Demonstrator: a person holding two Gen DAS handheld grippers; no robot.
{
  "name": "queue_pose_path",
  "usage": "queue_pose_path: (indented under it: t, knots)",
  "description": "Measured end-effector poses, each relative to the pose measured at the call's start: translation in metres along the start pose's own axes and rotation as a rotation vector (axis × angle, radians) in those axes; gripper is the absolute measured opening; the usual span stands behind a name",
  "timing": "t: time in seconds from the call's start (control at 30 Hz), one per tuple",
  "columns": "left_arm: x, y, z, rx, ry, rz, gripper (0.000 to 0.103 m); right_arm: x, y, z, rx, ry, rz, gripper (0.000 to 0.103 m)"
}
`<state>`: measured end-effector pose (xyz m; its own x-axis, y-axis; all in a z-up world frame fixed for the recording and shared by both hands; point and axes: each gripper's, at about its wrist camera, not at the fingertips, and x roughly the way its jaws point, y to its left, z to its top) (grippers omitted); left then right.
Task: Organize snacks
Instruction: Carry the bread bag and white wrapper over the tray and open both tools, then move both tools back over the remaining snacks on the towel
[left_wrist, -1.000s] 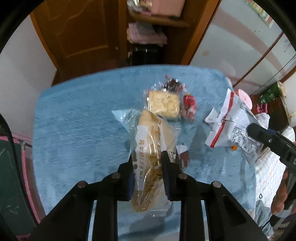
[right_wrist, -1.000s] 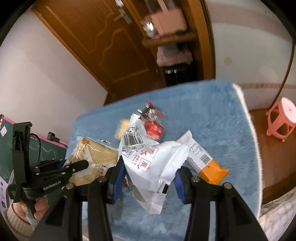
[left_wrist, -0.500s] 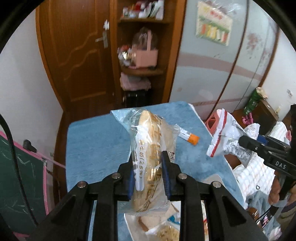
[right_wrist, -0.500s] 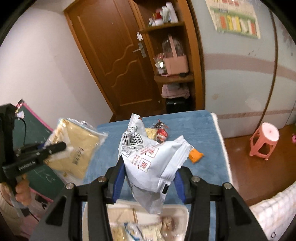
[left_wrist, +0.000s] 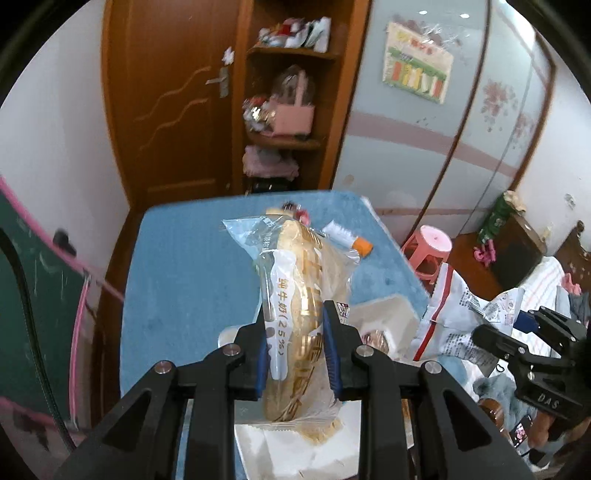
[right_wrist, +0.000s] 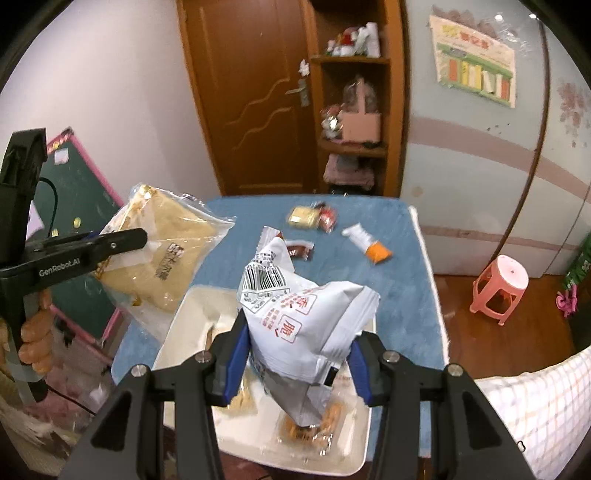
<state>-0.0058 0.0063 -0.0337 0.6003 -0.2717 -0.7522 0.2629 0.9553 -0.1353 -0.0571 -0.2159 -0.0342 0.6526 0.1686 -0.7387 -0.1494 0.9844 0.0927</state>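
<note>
Where a second ago both my claws hung low over the blue fuzzy table mat (right_wrist: 229, 236), they are now raised above the white rectangular tray (right_wrist: 177, 332) at its near end. My right gripper (right_wrist: 295, 358) pinches the white crinkled snack bag (right_wrist: 310, 317) over the tray. My left gripper (left_wrist: 297, 350) clamps the clear-wrapped bread loaf (left_wrist: 306, 295) near the tray's left edge. Far across the mat lie a white-and-orange tube (right_wrist: 367, 245) and small wrapped snacks (right_wrist: 314, 218).

A brown wooden door (right_wrist: 251, 99) stands beside an open wooden corner shelf (right_wrist: 354, 147) holding a pink box (right_wrist: 360, 125). A pink plastic stool (right_wrist: 498, 284) sits on the wooden floor (right_wrist: 517, 332), near a pale sliding wardrobe (right_wrist: 480, 140) bearing a colourful poster (right_wrist: 472, 59).
</note>
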Motion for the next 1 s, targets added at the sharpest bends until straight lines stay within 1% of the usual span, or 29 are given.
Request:
queue_pose_path:
  t: [0.1,0.17,0.23,0.3,0.37,0.47,0.5,0.53,0.57,0.6,0.63,0.67,0.7,0.77,1.0]
  knots:
    - [0.014,-0.003,-0.021,-0.054,0.062,0.033,0.023,0.014,-0.004,-0.012,-0.001,0.049,0.014,0.048]
    - [0.021,-0.005,-0.032,-0.095,0.106,0.037,0.023,0.02,-0.008,-0.018,0.024,0.075,0.039,0.048]
    - [0.024,-0.009,-0.044,-0.104,0.131,0.049,0.023,0.023,-0.011,-0.023,0.045,0.094,0.056,0.049]
    - [0.024,-0.016,-0.05,-0.086,0.127,0.084,0.024,0.026,-0.011,-0.025,0.046,0.103,0.069,0.049]
    - [0.024,-0.022,-0.054,-0.082,0.12,0.118,0.024,0.031,-0.008,-0.028,0.021,0.114,0.076,0.049]
    - [0.026,-0.026,-0.058,-0.108,0.125,0.131,0.025,0.038,-0.001,-0.029,-0.028,0.142,0.085,0.052]
    - [0.025,-0.027,-0.058,-0.113,0.124,0.133,0.031,0.04,0.001,-0.03,-0.044,0.149,0.076,0.052]
    - [0.024,-0.029,-0.058,-0.113,0.119,0.14,0.05,0.041,0.004,-0.031,-0.066,0.155,0.066,0.053]
    - [0.021,-0.032,-0.058,-0.108,0.108,0.157,0.064,0.041,0.006,-0.031,-0.08,0.155,0.062,0.055]
    - [0.018,-0.033,-0.057,-0.103,0.093,0.175,0.09,0.039,0.008,-0.032,-0.095,0.147,0.061,0.062]
    - [0.011,-0.034,-0.058,-0.102,0.063,0.194,0.094,0.036,0.01,-0.032,-0.106,0.137,0.06,0.07]
    - [0.006,-0.035,-0.057,-0.101,0.03,0.204,0.094,0.033,0.011,-0.032,-0.115,0.127,0.06,0.072]
    - [0.003,-0.037,-0.057,-0.099,0.016,0.207,0.094,0.03,0.012,-0.032,-0.124,0.116,0.057,0.073]
    - [0.002,-0.04,-0.054,-0.096,0.013,0.221,0.094,0.026,0.014,-0.033,-0.144,0.106,0.056,0.073]
    - [0.001,-0.055,-0.05,-0.064,0.021,0.234,0.094,0.021,0.012,-0.033,-0.143,0.1,0.062,0.073]
